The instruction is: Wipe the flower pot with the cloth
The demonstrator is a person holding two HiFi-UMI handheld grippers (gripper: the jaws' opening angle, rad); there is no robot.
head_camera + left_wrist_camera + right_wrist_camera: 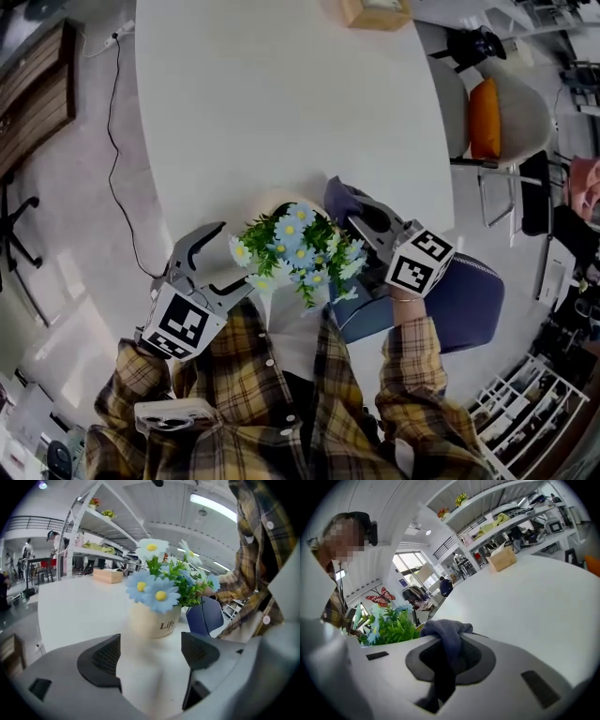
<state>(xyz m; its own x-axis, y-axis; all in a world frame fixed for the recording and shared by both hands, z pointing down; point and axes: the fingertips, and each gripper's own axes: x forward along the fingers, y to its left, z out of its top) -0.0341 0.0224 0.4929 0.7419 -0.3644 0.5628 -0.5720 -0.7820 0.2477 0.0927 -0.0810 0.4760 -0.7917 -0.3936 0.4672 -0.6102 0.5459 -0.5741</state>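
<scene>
A cream flower pot point(152, 620) marked "Life" holds blue and white daisies point(298, 251) and stands at the near edge of the white table point(281, 103). My left gripper point(211, 258) hangs open just left of the pot, its pads point(104, 658) apart with the pot point(273, 211) ahead of them. On the pot's right side, my right gripper point(352, 208) is shut on a blue-grey cloth point(446, 634), which bunches out past the jaws. The cloth point(339, 199) sits close beside the flowers point(391, 623).
A wooden tissue box point(377, 13) stands at the table's far edge. A blue chair point(464, 300) is at my right, and an orange-cushioned chair point(487, 117) farther right. A cable point(117, 150) trails over the floor on the left.
</scene>
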